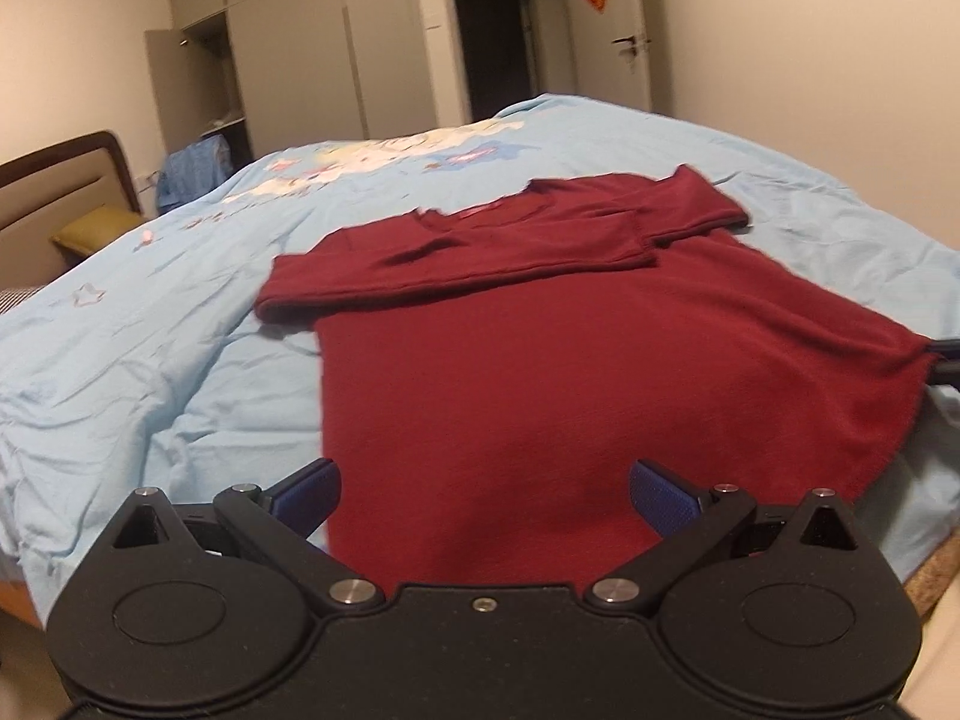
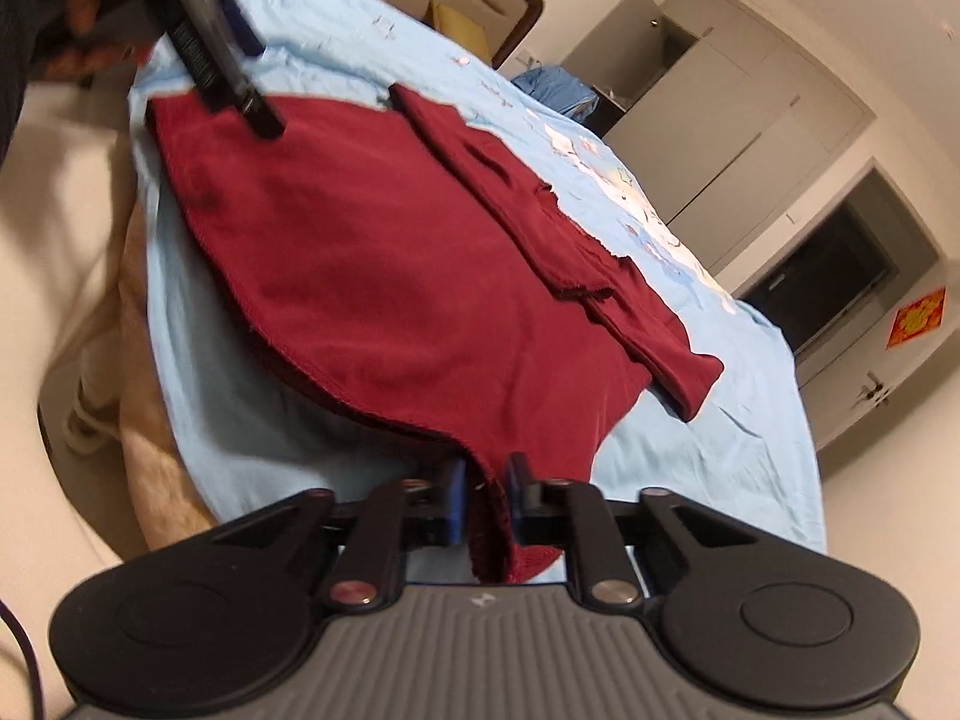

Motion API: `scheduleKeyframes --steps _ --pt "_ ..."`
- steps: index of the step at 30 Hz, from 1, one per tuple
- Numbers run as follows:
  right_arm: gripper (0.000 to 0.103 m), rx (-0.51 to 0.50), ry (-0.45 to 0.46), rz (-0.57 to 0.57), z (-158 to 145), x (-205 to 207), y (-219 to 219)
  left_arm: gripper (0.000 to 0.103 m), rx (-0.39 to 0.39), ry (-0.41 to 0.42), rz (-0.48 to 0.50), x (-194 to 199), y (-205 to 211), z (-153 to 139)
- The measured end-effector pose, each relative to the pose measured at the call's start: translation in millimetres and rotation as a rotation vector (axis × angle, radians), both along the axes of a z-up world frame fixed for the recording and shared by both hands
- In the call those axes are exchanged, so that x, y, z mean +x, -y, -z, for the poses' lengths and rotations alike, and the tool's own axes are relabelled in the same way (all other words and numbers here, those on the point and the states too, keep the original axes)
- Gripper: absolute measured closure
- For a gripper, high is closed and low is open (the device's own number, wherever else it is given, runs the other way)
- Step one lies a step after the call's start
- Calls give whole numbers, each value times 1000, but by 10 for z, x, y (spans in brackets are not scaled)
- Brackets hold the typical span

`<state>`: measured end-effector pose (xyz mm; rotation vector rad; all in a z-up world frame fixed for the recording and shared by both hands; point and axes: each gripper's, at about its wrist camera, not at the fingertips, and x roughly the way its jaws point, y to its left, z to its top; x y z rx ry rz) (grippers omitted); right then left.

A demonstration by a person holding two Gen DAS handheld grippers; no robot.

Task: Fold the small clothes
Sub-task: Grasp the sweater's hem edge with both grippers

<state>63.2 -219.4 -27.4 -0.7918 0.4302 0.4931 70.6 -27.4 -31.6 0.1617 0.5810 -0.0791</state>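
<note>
Sweater (image 1: 540, 372) lying flat on the blue bedspread (image 1: 150, 360), both sleeves already folded across the chest at the far end from both tongs. Right gripper (image 2: 485, 480) is clamping the near hem corner, red knit bunched between its blue pads. Left gripper (image 1: 483, 495) is hanging released over the opposite hem corner, jaws spread wide with the fabric just under them, nothing pinched yet. Hem is running straight across from one tong to the other, the body stretching away toward the collar. My read: the left is needing to bite its corner before both are carrying the hem away to the shoulders.
</note>
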Motion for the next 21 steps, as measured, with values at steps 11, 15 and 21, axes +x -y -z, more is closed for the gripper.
scheduleKeyframes --steps 11,15,21 --pt "97 285 -40 145 -439 533 93 1 17 21 231 -77 398 33" --pt "97 339 -58 180 -499 743 104 1 61 -4 232 -35 474 112" --pt "97 394 -86 231 -493 981 145 7 123 -46 102 72 323 195"
